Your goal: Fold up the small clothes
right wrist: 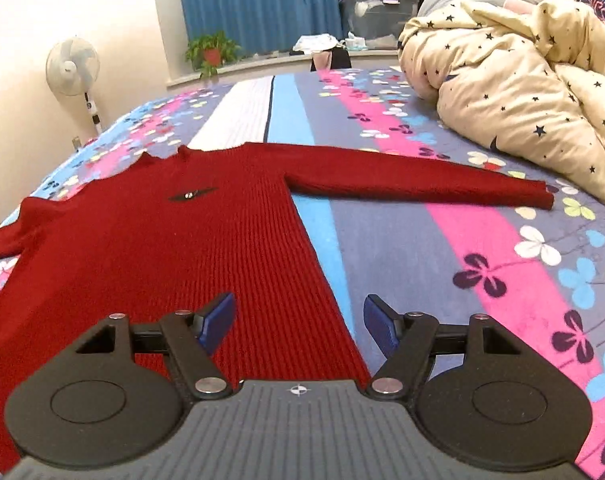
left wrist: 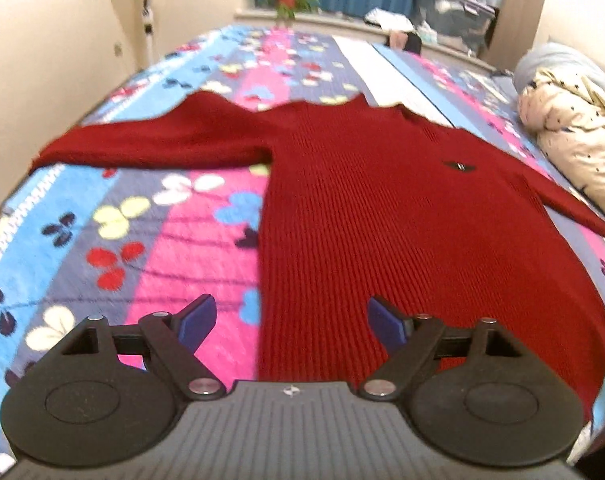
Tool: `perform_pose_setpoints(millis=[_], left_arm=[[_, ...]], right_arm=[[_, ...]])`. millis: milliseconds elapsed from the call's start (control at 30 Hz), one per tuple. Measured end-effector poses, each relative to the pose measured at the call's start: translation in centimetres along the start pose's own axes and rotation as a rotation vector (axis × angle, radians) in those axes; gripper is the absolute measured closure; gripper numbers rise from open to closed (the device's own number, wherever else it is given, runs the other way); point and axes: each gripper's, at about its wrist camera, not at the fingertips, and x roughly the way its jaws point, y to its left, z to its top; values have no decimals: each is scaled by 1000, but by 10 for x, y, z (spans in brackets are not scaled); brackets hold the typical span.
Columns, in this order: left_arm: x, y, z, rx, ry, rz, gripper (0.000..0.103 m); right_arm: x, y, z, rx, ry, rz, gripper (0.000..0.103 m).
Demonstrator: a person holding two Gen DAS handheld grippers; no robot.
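A dark red ribbed sweater point(left wrist: 382, 216) lies flat, front up, on the flowered bed cover, both sleeves spread out sideways. It also shows in the right wrist view point(right wrist: 174, 248), with a small dark badge point(right wrist: 190, 195) on the chest. My left gripper point(left wrist: 290, 322) is open and empty, hovering over the sweater's lower left hem edge. My right gripper point(right wrist: 298, 322) is open and empty, over the sweater's lower right hem edge. Neither gripper touches the cloth.
The bed cover point(left wrist: 150, 240) has pink, blue and grey stripes. A rolled cream quilt with stars point(right wrist: 514, 92) lies on the right side of the bed. A standing fan point(right wrist: 73, 65), a potted plant point(right wrist: 212, 53) and storage boxes point(right wrist: 378, 12) are beyond the bed.
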Motion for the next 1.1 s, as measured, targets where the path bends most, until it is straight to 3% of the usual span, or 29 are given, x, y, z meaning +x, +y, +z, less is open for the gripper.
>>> perform_pose_setpoints(millis=[300, 600, 800, 967, 1100], left_arm=[[-4, -1, 7, -26, -57, -3, 16], [5, -5, 7, -11, -11, -26, 16], [4, -5, 9, -19, -15, -26, 16], [3, -5, 9, -8, -21, -26, 16], [4, -5, 9, -8, -23, -18, 16]], right_arm=[[4, 7, 2, -7, 29, -21, 30], [2, 4, 6, 22, 14, -43, 30], [-19, 6, 29, -11, -38, -29, 33], [-54, 15, 59, -146, -170, 10, 33], [-43, -2, 50, -52, -177, 2, 33]])
